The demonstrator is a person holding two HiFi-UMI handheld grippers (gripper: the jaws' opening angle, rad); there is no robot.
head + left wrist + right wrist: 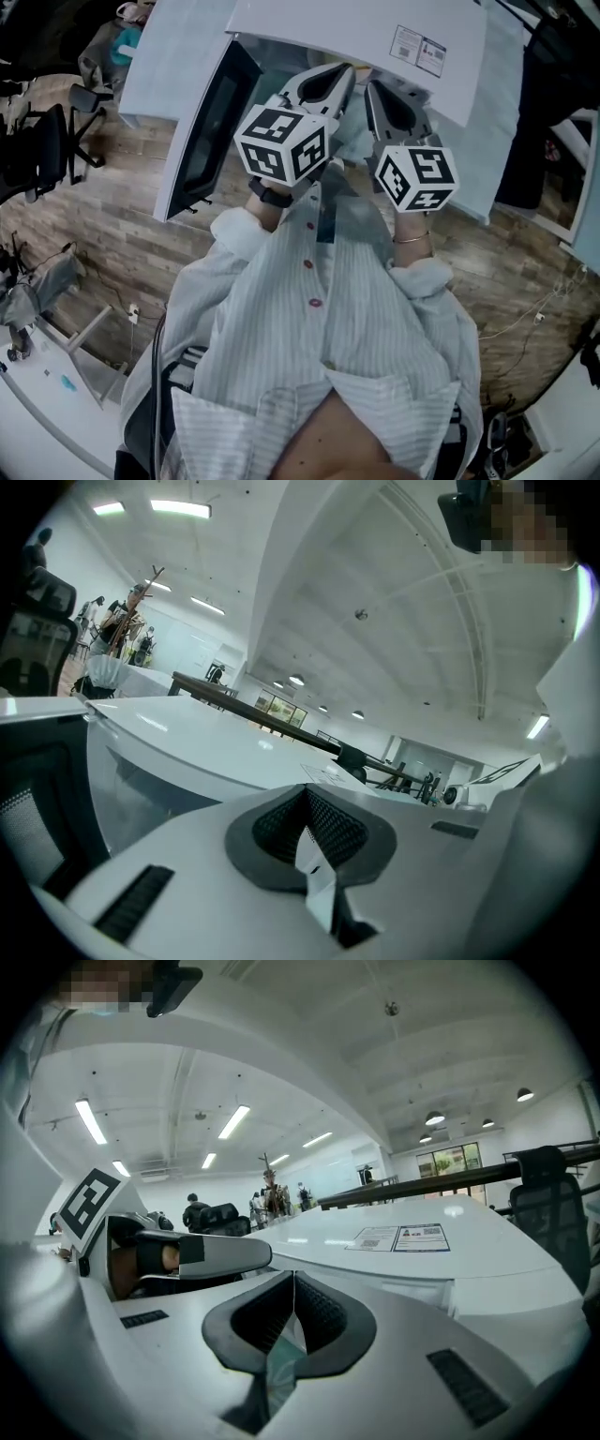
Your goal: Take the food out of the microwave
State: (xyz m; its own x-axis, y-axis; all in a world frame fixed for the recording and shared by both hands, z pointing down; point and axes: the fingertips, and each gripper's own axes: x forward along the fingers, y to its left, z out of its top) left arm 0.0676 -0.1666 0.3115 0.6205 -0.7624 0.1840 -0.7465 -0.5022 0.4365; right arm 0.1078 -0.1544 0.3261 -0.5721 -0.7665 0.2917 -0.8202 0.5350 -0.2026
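The white microwave [356, 28] stands just ahead of me with its dark-windowed door [211, 122] swung open to the left. Both grippers are held side by side at its opening, close to my chest. My left gripper [345, 75] is shut, and a thin white sheet edge [317, 874] is pinched between its jaws. My right gripper [371, 89] is shut too, on a translucent greenish film [279, 1372]. This looks like a clear food package [361, 211] hanging between and below the grippers in front of my striped shirt. The microwave's inside is hidden.
The microwave's top carries a printed label [417, 47]. Office chairs [47, 141] stand on the wooden floor at left. A white table corner [37, 394] is at lower left. Dark clothing [539, 122] hangs at right, and cables [525, 319] lie on the floor there.
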